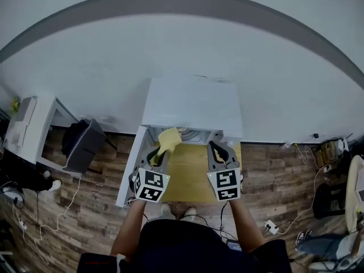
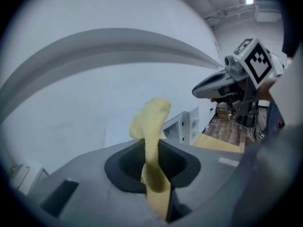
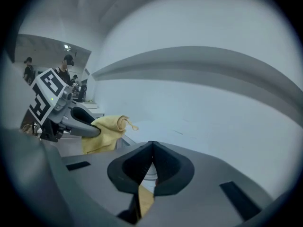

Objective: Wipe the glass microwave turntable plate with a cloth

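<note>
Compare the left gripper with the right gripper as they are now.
The left gripper grips a yellow cloth; the right gripper holds nothing. The left gripper's jaws have cloth pinched between them; the right gripper's jaws meet tip to tip. Both are shut, side by side.

Wall [image 1: 182, 56]: white, crossed by a curved grey band [image 1: 182, 1].
Floor [image 1: 96, 215]: dark wood planks, with a white cable [image 1: 74, 192] trailing over it.
White box [image 1: 193, 104]: stands against the wall.
Surface [image 1: 190, 178]: tan, just in front of the white box.
Desk [image 1: 34, 132]: white, far left, with a black bag [image 1: 82, 144] just beside it.
Power strip [image 1: 272, 227]: white, on the floor at right.
Bystanders [image 3: 68, 65]: two, far off, seen in the right gripper view.
</note>
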`<state>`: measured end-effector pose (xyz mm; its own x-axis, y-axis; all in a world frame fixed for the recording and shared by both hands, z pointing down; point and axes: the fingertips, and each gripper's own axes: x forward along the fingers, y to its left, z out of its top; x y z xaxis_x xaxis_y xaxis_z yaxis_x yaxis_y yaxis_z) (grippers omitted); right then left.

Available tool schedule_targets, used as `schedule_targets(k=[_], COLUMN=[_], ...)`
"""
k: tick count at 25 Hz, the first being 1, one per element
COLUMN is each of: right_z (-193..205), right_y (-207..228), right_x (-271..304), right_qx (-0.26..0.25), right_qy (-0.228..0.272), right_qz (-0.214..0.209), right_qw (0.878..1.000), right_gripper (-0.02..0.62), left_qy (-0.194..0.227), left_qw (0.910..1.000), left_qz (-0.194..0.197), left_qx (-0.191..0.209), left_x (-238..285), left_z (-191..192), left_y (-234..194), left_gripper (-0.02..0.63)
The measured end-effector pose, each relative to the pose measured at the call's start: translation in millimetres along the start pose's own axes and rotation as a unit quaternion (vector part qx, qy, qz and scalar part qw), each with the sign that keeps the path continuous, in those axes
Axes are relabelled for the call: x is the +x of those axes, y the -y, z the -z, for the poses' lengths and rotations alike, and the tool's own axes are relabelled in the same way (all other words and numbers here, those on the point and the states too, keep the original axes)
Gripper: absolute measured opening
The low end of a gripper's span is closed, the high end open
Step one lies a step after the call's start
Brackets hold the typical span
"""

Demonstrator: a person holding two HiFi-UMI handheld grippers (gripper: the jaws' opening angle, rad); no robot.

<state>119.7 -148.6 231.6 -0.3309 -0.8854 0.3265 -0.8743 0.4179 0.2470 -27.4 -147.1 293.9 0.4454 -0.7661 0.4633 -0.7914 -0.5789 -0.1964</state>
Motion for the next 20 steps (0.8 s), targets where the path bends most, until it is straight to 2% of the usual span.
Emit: schedule_targets(k=[4,9,17,20], right_z=[-23,-47,-64,-65], right_y=[-1,1,3,5], right_x=[-12,-27,-41,-41], right_qx=[-0.01,-0.008,0.015,0.021], right_qy=[0.041,0.077,0.104,0.106], right_qz=[0.012,0.015,0.023,0.025], right_qw=[0.999,0.997,0.994,0.994], right_gripper=[0.009,0.009,0.009,0.009], left_qy=[0.061,0.114,0.163,0.169], left_qw=[0.9972,0.9914,0.9843,0.9827], left_qz=[-0.03,-0.062,-0.048,-0.052], left_qx=[-0.03,-0.019,-0.048,-0.054], left_x=[-25,-56,-85,-88], left_z=[-27,-57,-76,-80], left_y=[-19,-34,-38,-43], left_gripper=[0.063,0.063,0.063,0.063])
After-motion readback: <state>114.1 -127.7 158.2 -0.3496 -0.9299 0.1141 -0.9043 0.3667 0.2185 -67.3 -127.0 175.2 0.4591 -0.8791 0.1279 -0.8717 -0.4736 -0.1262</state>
